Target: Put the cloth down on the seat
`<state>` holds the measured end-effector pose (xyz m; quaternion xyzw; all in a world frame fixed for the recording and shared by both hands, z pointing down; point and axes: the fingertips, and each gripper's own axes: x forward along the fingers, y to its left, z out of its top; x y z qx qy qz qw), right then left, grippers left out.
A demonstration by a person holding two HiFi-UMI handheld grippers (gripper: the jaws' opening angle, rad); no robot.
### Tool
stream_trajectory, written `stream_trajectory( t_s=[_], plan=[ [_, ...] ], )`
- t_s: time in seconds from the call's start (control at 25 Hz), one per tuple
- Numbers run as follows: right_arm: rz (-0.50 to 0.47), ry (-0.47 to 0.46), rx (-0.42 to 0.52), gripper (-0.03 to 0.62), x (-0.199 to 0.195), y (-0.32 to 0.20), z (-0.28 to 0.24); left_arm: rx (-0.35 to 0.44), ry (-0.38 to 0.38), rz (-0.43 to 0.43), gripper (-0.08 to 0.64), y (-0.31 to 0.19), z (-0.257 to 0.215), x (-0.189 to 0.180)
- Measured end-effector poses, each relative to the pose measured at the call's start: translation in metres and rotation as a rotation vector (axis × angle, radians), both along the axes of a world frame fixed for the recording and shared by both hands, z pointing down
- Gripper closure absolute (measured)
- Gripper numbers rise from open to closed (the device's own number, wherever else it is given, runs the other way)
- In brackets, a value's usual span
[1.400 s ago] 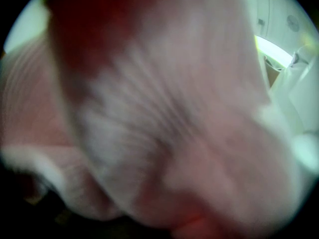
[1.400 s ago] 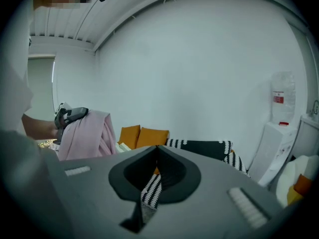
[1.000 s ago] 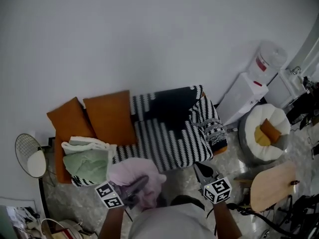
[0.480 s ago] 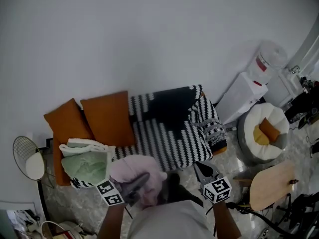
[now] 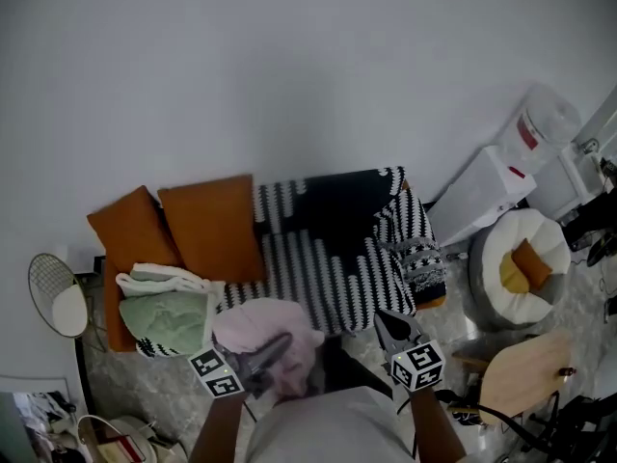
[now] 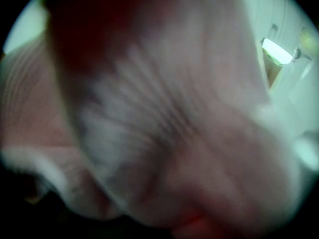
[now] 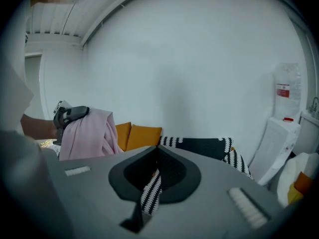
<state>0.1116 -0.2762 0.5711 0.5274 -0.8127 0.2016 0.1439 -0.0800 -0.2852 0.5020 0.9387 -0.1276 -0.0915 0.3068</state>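
Observation:
A pink cloth (image 5: 258,324) hangs bunched over my left gripper (image 5: 273,347), which is shut on it at the sofa's front edge. The cloth (image 6: 164,133) fills the left gripper view in a blur and hides the jaws there. In the right gripper view the pink cloth (image 7: 92,133) drapes from the left gripper (image 7: 70,114) at the left. The seat (image 5: 328,278) is a sofa under a black-and-white striped throw. My right gripper (image 5: 388,324) hovers at the seat's front right corner, shut, nothing in it. Its jaws (image 7: 155,156) point at the striped throw (image 7: 199,146).
Two orange cushions (image 5: 207,225) lean at the sofa's left. Green and white folded cloths (image 5: 169,312) lie on its left end. A water dispenser (image 5: 487,196), a round pouf (image 5: 521,268) and a wooden stool top (image 5: 521,374) stand at the right. A fan (image 5: 56,302) is at the far left.
Both grippers have moved forward toward the sofa, and the pink cloth now overlaps its front edge. The left gripper's hold on the cloth is unchanged.

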Motion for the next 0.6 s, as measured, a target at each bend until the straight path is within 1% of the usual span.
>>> stream_trajectory(
  t_s=[0.12, 0.28, 0.6],
  plan=[
    [-0.033, -0.005, -0.014, 0.588, 0.01, -0.026, 0.007, -0.014, -0.011, -0.024, 0.46, -0.021, 0.008, 0.015],
    [-0.084, -0.006, -0.037, 0.588, 0.02, -0.059, 0.022, -0.052, -0.017, -0.068, 0.46, -0.055, 0.029, 0.033],
    [-0.16, -0.023, -0.1, 0.588, 0.053, -0.115, 0.062, -0.113, -0.071, -0.158, 0.46, -0.121, 0.074, 0.079]
  ],
)
